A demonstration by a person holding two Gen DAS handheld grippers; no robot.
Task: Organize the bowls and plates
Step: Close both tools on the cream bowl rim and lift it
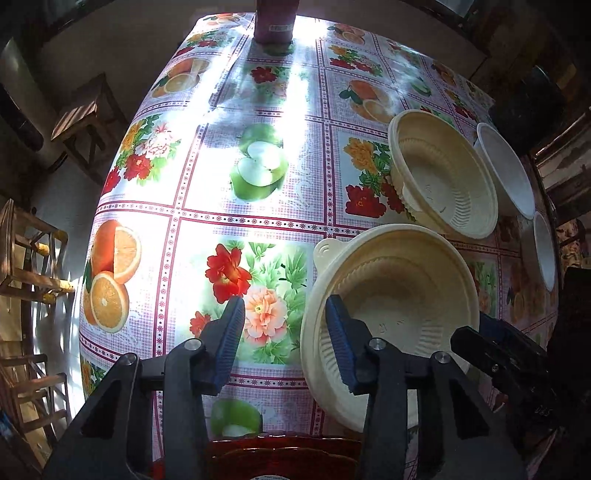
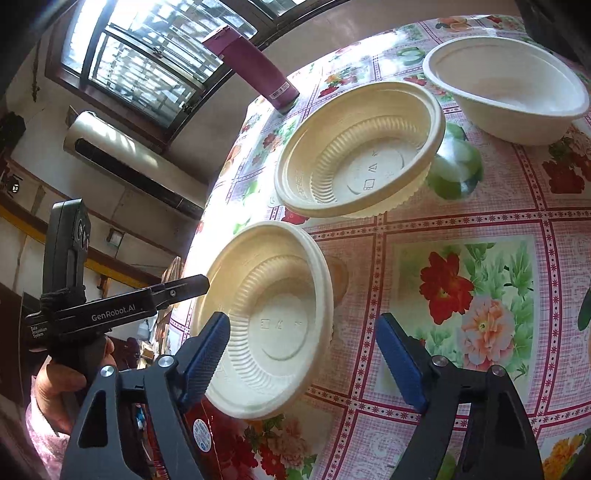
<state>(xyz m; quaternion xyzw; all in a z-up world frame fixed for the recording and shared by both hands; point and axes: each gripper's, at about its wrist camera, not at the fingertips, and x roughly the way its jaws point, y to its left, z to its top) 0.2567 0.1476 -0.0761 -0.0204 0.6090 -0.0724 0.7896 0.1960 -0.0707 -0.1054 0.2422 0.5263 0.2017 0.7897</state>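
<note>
A ribbed cream bowl stands nearest on the fruit-and-flower tablecloth. My left gripper is open and straddles its left rim, one blue pad inside the bowl and one outside. My right gripper is open over its right rim, which lies between the pads without touching them. Behind it are a second cream bowl and a white bowl. Another white dish shows edge-on at the far right.
A maroon bottle stands at the table's far edge. Wooden chairs and a stool are left of the table, and a red chair back is at the near edge. A hand holds the left gripper's handle.
</note>
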